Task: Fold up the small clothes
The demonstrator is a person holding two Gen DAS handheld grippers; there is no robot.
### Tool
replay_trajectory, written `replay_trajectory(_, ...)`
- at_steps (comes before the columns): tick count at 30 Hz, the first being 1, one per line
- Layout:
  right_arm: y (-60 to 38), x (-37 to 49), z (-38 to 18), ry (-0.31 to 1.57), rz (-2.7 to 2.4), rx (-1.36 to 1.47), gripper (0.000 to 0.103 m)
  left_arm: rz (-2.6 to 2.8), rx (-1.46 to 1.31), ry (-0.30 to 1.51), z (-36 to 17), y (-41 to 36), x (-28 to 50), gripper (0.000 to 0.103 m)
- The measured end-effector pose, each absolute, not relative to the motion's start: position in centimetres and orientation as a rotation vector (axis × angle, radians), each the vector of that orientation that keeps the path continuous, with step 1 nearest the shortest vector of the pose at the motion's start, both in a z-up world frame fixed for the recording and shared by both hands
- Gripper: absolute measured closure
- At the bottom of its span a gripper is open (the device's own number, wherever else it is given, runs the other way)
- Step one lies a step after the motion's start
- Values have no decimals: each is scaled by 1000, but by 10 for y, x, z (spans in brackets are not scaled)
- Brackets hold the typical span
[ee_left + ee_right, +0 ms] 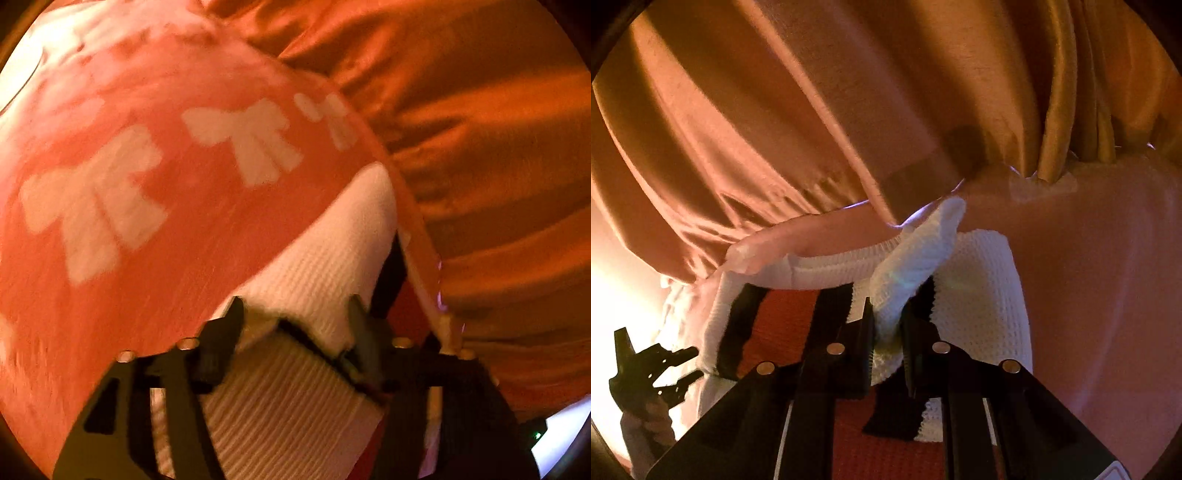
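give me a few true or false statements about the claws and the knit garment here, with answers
1. The right claw is shut on a fold of the white knit garment. True.
2. The surface under the garment is pink with white bow prints. True.
3. The left claw is clamped on a blue towel. False: white ribbed knit lies between its fingers.
4. The backdrop is a green curtain. False: the curtain is orange.
5. The garment is plain white. False: it has black and red stripes.
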State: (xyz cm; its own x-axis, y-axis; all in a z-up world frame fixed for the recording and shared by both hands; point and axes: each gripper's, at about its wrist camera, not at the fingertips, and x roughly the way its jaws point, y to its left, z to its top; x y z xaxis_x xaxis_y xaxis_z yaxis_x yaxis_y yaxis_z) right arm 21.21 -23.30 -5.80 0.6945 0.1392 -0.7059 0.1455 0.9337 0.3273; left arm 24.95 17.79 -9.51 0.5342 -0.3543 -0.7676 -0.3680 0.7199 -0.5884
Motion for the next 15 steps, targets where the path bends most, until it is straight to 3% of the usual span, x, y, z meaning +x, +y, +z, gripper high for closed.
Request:
replay_trajectory(7, -223, 213, -50, 797, 12, 354, 91, -45, -872, 1051, -100, 170, 253, 45)
replay_trajectory(11, -214, 215, -49, 802, 18, 334, 91, -209, -1108, 1194, -120, 159, 264, 45)
replay_trajectory(15, -210, 216, -43, 791, 37, 345, 91, -91, -1034, 1139, -123, 167, 270, 49)
